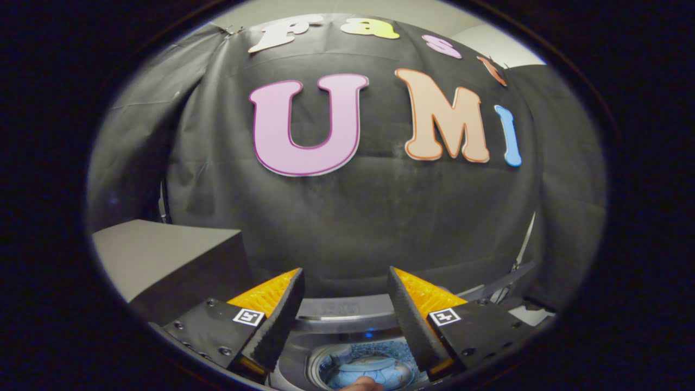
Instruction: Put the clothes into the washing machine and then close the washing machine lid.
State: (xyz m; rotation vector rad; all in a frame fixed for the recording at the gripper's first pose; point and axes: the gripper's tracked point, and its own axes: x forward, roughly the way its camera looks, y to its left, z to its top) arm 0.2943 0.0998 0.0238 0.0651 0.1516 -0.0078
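My gripper (345,282) is open, its two fingers spread wide with nothing between them. Below and between the fingers lies the washing machine (347,326), a grey top-loader seen from above. Its round drum opening (364,369) is uncovered and holds blue cloth (374,374). Behind the opening the machine's lid (345,308) stands raised, just beyond the fingertips. A fingertip of a person's hand (365,384) shows at the near rim of the drum.
A grey box-like surface (163,250) stands to the left of the machine, level with the left finger. The black cloth wall (380,217) hangs close behind the machine. Metal frame parts (510,282) show to the right.
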